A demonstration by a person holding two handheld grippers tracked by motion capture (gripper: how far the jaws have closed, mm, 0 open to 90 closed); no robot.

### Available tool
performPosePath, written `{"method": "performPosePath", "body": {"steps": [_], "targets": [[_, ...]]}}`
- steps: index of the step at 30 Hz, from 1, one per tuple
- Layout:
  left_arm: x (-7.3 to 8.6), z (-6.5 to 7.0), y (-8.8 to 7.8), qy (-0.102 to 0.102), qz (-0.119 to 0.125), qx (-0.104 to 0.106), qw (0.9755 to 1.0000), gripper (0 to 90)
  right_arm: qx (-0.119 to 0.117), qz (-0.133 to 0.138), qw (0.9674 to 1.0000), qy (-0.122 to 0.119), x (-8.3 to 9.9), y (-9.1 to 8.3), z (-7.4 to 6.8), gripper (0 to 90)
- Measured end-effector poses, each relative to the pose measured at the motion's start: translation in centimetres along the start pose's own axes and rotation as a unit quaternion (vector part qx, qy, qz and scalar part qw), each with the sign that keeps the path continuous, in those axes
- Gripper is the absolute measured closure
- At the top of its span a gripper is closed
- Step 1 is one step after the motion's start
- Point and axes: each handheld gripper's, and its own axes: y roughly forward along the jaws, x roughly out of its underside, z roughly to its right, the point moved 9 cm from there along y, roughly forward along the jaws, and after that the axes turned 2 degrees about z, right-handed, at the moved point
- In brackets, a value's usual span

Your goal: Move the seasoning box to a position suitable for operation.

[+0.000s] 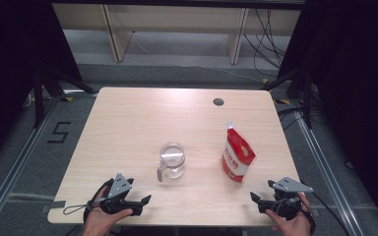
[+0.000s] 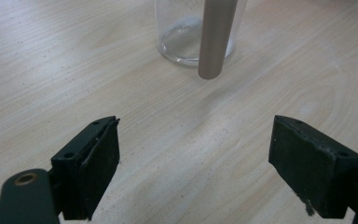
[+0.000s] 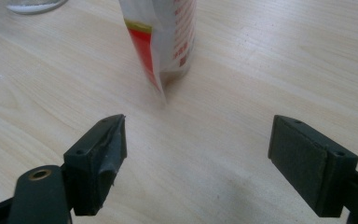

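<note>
On a pale wooden worktop point(image 1: 128, 128), we aim our wide-open left gripper point(image 1: 145, 199) at the glass jug point(image 1: 171, 161), our empty, wide-open right gripper point(image 1: 254, 197) at the red pouch point(image 1: 237, 155) beside the jug.

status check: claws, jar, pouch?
Left claw and right claw open, empty. Glass jar and red pouch upright, untouched. Nothing in the way.

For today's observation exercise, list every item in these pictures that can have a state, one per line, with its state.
Glass jar: upright on the table, lid off, nearly empty, handle toward the left gripper.
Red-and-white pouch: standing upright, spout on top.
Left gripper: jaws open, holding nothing.
Right gripper: jaws open, holding nothing.
</note>
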Motion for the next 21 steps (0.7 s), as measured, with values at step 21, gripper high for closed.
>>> {"method": "performPosePath", "body": {"steps": [21], "targets": [[-1.6,0.7,0.8,-0.018,0.015,0.017,0.9996,18.4,0.006,0.012,0.9999,-0.005,-0.3,-0.2,-0.1,23.4]]}}
